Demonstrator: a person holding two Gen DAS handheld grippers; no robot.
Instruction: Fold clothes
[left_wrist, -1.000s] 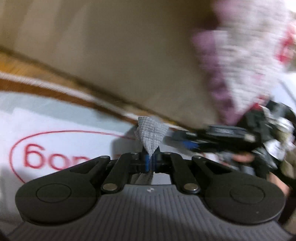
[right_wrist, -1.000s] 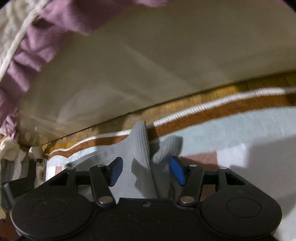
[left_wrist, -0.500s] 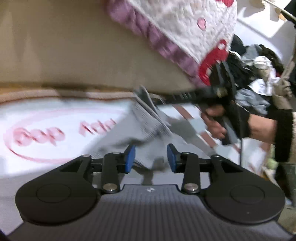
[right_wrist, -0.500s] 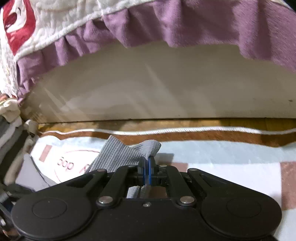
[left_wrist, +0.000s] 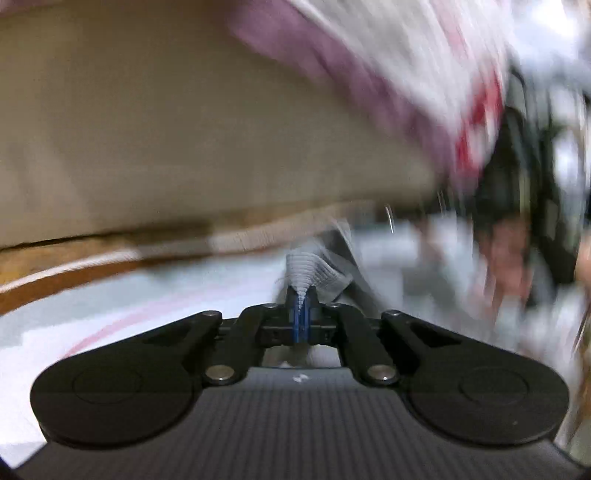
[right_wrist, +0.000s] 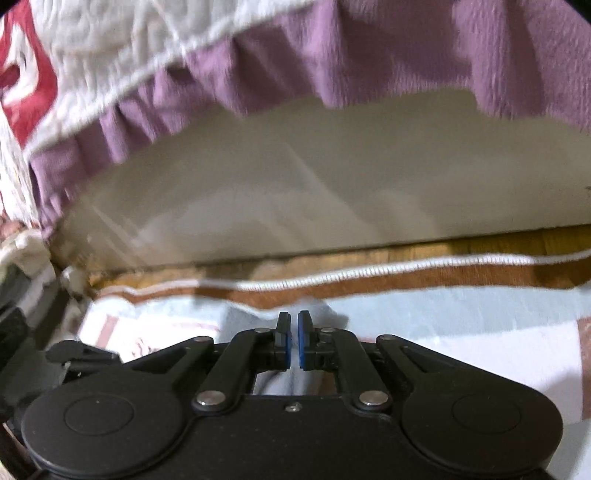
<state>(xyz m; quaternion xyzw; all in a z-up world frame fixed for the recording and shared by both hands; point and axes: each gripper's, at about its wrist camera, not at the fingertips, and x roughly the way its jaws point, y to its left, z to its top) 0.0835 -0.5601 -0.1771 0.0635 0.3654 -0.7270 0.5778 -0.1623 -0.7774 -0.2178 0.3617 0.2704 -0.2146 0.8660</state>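
A grey ribbed knit garment (left_wrist: 310, 266) lies on a pale printed mat (left_wrist: 110, 302). My left gripper (left_wrist: 302, 314) is shut on a bunched edge of it, the cloth sticking up between the blue pads. My right gripper (right_wrist: 294, 339) has its blue pads a narrow gap apart, just over the grey garment (right_wrist: 295, 380), which shows below the jaws and beyond the tips; no cloth is visibly pinched. The left wrist view is strongly blurred; the other gripper and hand (left_wrist: 509, 236) show at its right.
A beige bed base (right_wrist: 332, 177) runs across the back, with a white and purple frilled quilt (right_wrist: 258, 66) hanging over it. Wood floor (right_wrist: 517, 240) and the mat's brown and white border (right_wrist: 369, 275) lie between. A clothes pile (right_wrist: 22, 266) sits at the left.
My left gripper, open half a second ago, has shut on the grey cloth. My right gripper, then pinching the cloth, now has its pads slightly apart and has let it down.
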